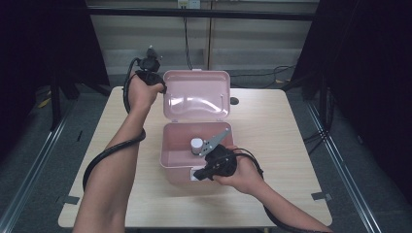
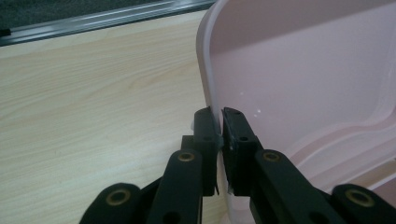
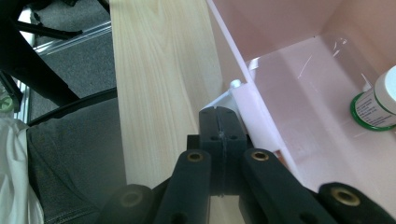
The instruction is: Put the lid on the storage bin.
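Observation:
A pink plastic box [image 1: 167, 160] stands in the middle of the table with its lid [image 1: 197, 94] swung up and back. My left gripper [image 1: 163, 88] is shut on the lid's left rim; in the left gripper view the lid's rim [image 2: 208, 56] runs between the two pads of the left gripper [image 2: 219, 114]. Inside the box stands a small white-capped bottle [image 1: 197, 145], also seen as a bottle [image 3: 380, 100] with a green-edged label. My right gripper [image 1: 198, 174] is at the box's front wall. The right gripper [image 3: 223, 112] has its jaws pressed together, tips against the white latch [image 3: 236, 95].
The light wooden table [image 1: 272, 126] has bare room left and right of the box. A small dark round spot [image 1: 234, 101] lies just right of the lid. Black frame posts [image 1: 323, 97] stand at the table's sides, and cables trail from both grippers.

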